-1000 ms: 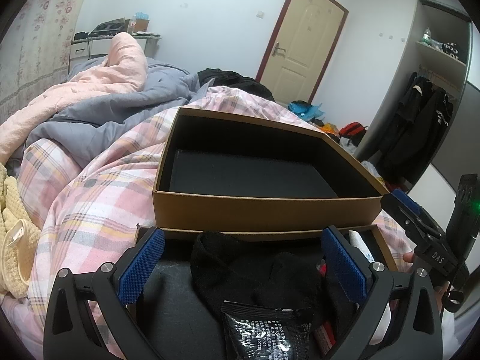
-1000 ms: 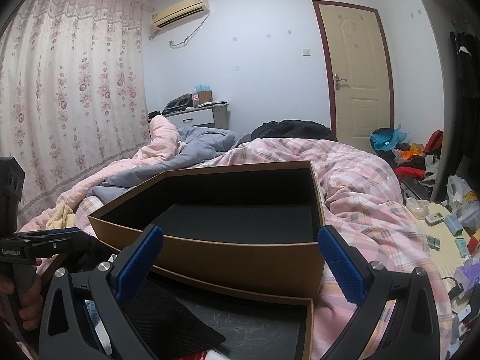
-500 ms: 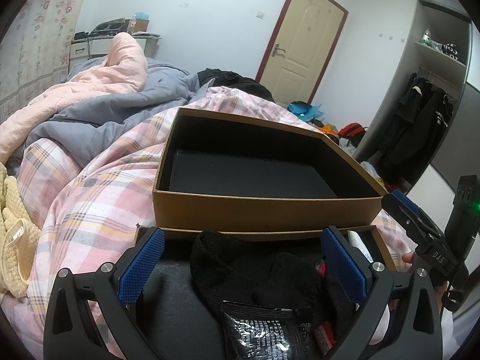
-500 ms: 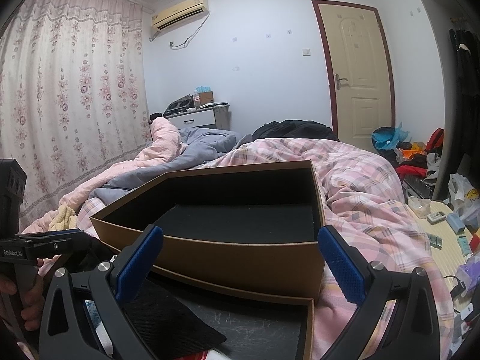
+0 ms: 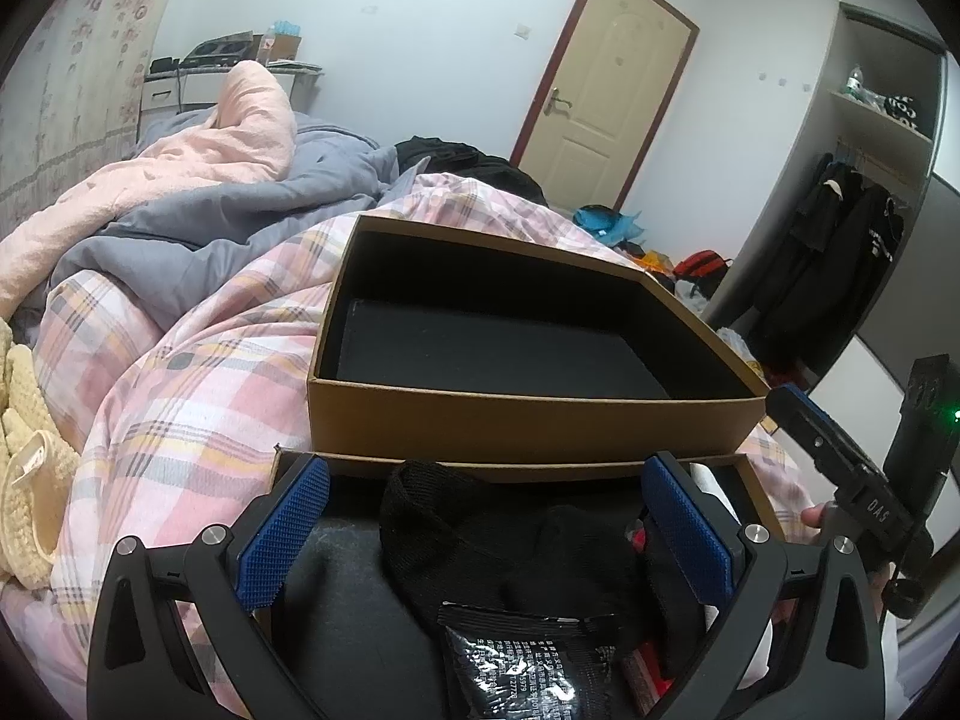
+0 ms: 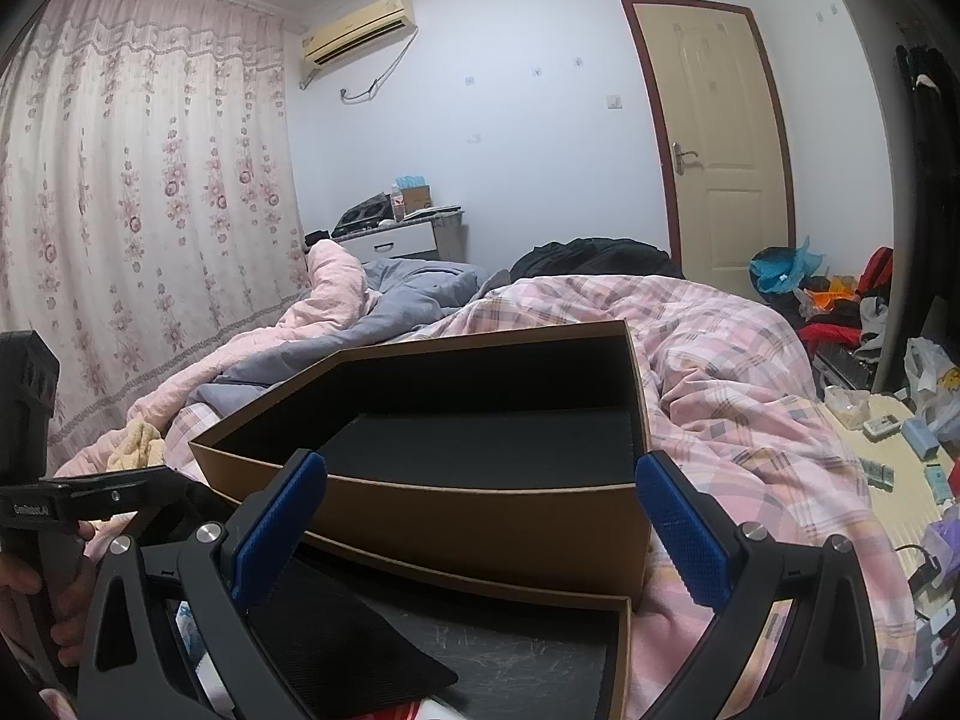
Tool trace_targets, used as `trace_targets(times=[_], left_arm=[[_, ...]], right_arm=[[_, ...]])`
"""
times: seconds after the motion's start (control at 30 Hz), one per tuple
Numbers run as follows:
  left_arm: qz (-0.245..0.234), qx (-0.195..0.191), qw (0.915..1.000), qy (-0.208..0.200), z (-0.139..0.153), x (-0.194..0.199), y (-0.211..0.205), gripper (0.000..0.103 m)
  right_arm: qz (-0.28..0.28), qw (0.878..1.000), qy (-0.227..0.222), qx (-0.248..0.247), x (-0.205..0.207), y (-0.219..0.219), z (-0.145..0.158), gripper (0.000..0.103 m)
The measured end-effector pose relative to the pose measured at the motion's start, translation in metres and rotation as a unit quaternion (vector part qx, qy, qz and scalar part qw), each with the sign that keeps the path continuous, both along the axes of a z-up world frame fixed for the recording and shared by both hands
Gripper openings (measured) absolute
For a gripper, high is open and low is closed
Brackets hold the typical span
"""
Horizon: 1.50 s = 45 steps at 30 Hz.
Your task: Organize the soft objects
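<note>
In near box (image 5: 510,471) | black sock (image 5: 480,534) crumpled, limp | L tool (image 5: 486,531) & R tool (image 6: 480,516) spread wide

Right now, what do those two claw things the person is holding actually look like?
Both are matte black plastic tools. The left gripper and right gripper each have two angled black fingers with silver screws and blue textured pads. From each view the other tool's black handle shows, with white lettering on it; one has a small green light. No sleeves are visible.
</note>
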<state>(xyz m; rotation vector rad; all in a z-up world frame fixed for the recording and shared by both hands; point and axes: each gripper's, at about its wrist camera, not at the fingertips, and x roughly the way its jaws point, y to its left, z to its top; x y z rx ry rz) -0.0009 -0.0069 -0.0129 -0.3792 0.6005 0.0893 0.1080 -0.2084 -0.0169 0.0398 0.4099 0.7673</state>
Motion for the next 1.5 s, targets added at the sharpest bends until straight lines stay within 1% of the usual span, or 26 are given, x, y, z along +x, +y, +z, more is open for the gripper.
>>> trace_targets(times=[0.1, 0.2, 0.33, 0.43, 0.6, 0.63, 0.73, 0.87, 0.97, 1.1, 1.23, 1.33, 1.5], left_arm=[[0.004, 0.000, 1.0000, 0.004, 0.000, 0.000, 0.000, 0.103], [0.005, -0.011, 0.9999, 0.004, 0.001, -0.001, 0.002, 0.103], [0.006, -0.015, 0.9999, 0.004, 0.001, -0.001, 0.004, 0.103], [0.006, -0.015, 0.9999, 0.005, 0.001, 0.000, 0.005, 0.103], [0.007, -0.015, 0.9998, 0.005, 0.000, 0.001, 0.006, 0.103], [0.006, -0.016, 0.9998, 0.006, -0.001, 0.001, 0.006, 0.103], [0.007, -0.017, 0.9998, 0.006, -0.002, 0.002, 0.007, 0.103], [0.006, -0.017, 0.9998, 0.008, -0.002, 0.002, 0.006, 0.103], [0.006, -0.017, 0.9998, 0.009, -0.003, 0.003, 0.008, 0.103], [0.005, -0.017, 0.9998, 0.009, -0.003, 0.004, 0.008, 0.103], [0.005, -0.017, 0.9998, 0.009, -0.003, 0.004, 0.008, 0.103], [0.005, -0.017, 0.9998, 0.009, -0.003, 0.004, 0.008, 0.103], [0.005, -0.017, 0.9998, 0.009, -0.003, 0.004, 0.008, 0.103]], right_arm=[[-0.003, 1.000, -0.004, 0.007, -0.003, -0.003, 0.005, 0.102], [-0.017, 0.999, -0.024, 0.017, -0.011, -0.009, 0.016, 0.102], [-0.010, 0.999, -0.029, 0.024, -0.014, -0.013, 0.030, 0.102], [-0.005, 0.999, -0.038, 0.007, -0.016, -0.012, 0.037, 0.102], [-0.002, 0.997, -0.051, -0.054, -0.017, -0.001, 0.031, 0.102], [0.000, 0.997, -0.050, -0.057, -0.017, -0.001, 0.029, 0.102], [0.019, 0.998, -0.038, -0.041, -0.013, -0.001, 0.023, 0.102], [0.034, 0.998, -0.029, -0.034, -0.010, -0.004, 0.020, 0.102], [0.032, 0.999, -0.025, -0.029, -0.011, -0.004, 0.019, 0.102], [0.022, 0.999, -0.019, -0.035, -0.011, -0.004, 0.017, 0.102], [0.024, 1.000, -0.016, -0.011, -0.013, -0.013, 0.018, 0.102], [0.013, 1.000, -0.005, -0.001, -0.009, -0.017, 0.017, 0.102], [0.019, 1.000, 0.003, -0.005, -0.008, -0.012, 0.015, 0.102]])
